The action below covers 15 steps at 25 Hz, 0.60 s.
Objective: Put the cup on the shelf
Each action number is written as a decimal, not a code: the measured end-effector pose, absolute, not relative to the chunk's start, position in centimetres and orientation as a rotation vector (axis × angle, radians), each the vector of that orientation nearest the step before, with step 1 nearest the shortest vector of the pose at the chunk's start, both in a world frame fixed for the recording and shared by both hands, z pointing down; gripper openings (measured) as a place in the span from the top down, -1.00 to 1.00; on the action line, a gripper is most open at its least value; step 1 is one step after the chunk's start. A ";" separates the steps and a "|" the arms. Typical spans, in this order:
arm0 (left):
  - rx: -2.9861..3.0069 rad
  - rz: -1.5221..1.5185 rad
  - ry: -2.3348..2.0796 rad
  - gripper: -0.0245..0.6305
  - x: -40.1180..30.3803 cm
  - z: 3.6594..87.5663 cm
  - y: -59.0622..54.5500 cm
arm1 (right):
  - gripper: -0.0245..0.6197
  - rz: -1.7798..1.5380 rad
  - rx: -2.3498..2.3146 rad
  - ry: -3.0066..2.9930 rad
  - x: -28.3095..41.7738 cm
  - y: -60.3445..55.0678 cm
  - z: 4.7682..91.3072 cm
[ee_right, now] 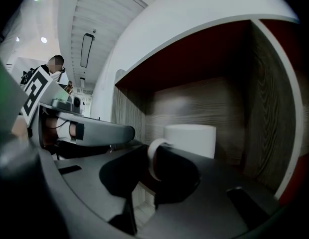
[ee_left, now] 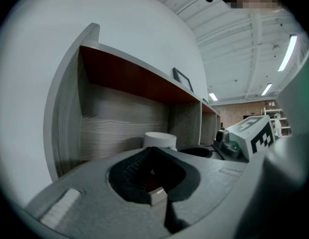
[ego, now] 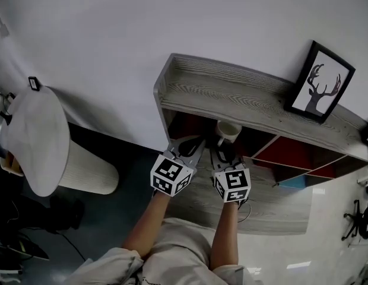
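A white cup [ego: 229,130] stands upright in the leftmost, red-backed compartment of the grey wooden shelf [ego: 231,97]. In the right gripper view the cup [ee_right: 192,139] is just beyond my jaws, and its handle [ee_right: 152,157] lies between them. My right gripper [ego: 224,150] is shut on that handle. My left gripper [ego: 193,147] is close beside it on the left, shut with nothing in it. The left gripper view shows the cup [ee_left: 160,140] just past the closed jaw tips [ee_left: 150,151].
A framed deer picture [ego: 319,83] leans on the shelf's top board at the right. More compartments with red and blue backs run off to the right. A large white ribbed cylinder [ego: 38,138] stands at the left. The shelf's side wall [ee_left: 65,108] is close on my left.
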<state>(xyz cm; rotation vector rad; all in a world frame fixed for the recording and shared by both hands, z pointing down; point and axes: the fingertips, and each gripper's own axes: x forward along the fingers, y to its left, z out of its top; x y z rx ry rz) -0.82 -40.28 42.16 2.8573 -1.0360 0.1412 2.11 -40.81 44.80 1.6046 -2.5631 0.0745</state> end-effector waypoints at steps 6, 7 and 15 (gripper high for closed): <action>2.868 0.136 -0.965 0.90 0.3 42.6 -40.5 | 0.70 0.061 1.631 -2.536 2.8 -40.5 44.8; 2.868 0.136 -0.957 0.90 0.5 42.7 -40.5 | 0.70 0.059 1.635 -2.529 2.9 -40.4 44.8; 2.865 0.114 -0.920 0.90 1.4 42.9 -39.9 | 0.70 0.025 1.711 -2.416 4.6 -39.6 44.9</action>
